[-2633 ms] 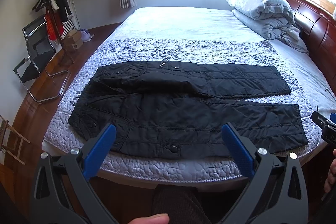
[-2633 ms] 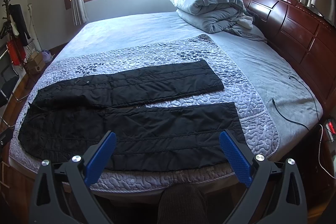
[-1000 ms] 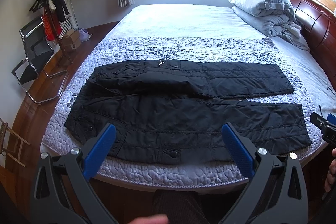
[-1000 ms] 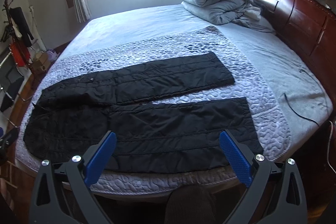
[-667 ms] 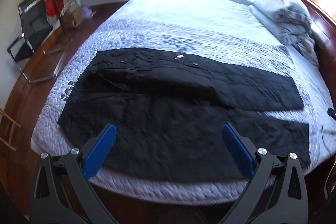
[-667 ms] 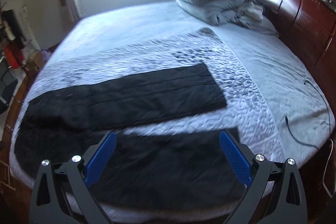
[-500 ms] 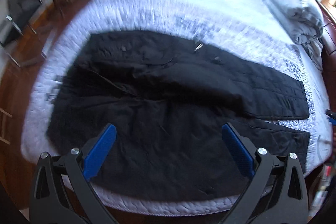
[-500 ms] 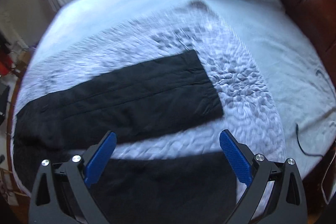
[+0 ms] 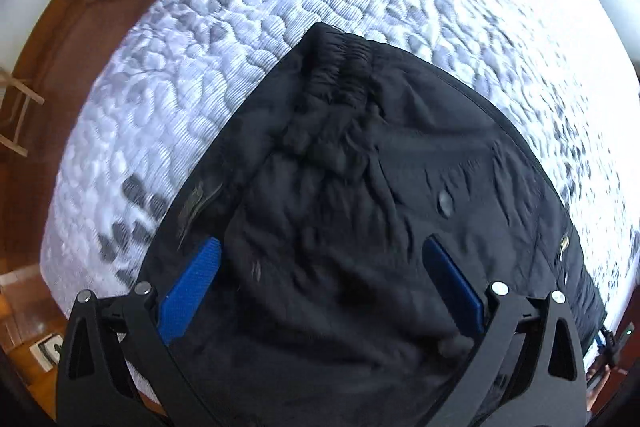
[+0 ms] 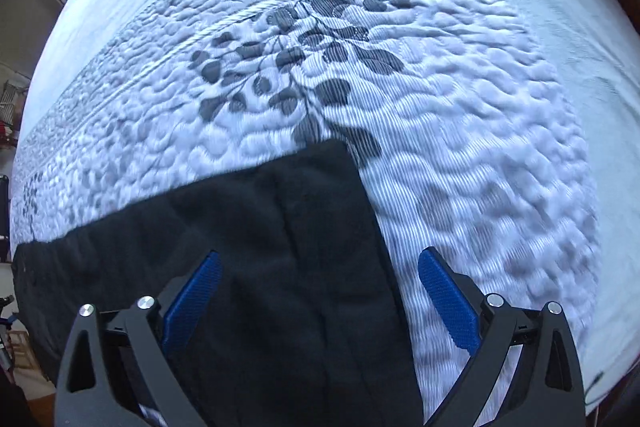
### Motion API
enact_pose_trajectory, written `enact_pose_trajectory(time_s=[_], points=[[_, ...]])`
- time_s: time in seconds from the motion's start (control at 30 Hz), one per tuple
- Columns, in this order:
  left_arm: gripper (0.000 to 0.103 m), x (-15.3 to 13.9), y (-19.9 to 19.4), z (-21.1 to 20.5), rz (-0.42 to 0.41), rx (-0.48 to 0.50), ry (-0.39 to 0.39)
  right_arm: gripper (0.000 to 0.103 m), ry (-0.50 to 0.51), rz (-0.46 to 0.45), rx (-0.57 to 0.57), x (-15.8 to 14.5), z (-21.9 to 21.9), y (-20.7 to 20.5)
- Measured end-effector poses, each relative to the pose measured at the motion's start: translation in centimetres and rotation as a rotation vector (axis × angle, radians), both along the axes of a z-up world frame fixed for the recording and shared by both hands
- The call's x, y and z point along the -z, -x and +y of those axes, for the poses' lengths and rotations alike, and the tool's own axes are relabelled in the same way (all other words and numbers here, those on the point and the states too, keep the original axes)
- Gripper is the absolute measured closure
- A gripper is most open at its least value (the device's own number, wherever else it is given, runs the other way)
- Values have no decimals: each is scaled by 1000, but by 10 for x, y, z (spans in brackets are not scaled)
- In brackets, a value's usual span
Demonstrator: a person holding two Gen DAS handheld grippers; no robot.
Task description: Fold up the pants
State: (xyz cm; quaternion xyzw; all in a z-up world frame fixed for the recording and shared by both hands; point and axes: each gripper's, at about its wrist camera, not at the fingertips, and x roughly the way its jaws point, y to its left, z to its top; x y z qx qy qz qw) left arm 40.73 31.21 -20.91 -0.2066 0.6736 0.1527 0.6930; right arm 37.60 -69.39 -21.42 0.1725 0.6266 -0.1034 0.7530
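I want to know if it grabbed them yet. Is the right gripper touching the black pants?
Cannot tell. In the right wrist view the right gripper is open over the pants hem, but no contact or gap shows plainly.

Left hand-held gripper point(image 9: 320, 287), right hand-held gripper point(image 10: 318, 295), black angular frames, ribbed blue pads, silver screws

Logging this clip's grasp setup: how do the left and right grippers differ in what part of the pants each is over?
The left gripper hangs over the bunched, wrinkled waist end of the pants; the right gripper hangs over a flat leg cuff, straddling its side edge, one finger over the quilt. Both are open, blue pads apart, holding nothing.
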Motion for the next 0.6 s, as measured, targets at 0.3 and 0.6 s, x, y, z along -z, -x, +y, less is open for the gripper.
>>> enact_pose_trajectory(time_s=[0.3,0.6], points=[[3,25,-44,-40,122,129,-56,9,86,-10,-53,7,10,-14],[60,-6,-32,-111,100,215,-161,87,194,-62,-125,-26,45,-3]])
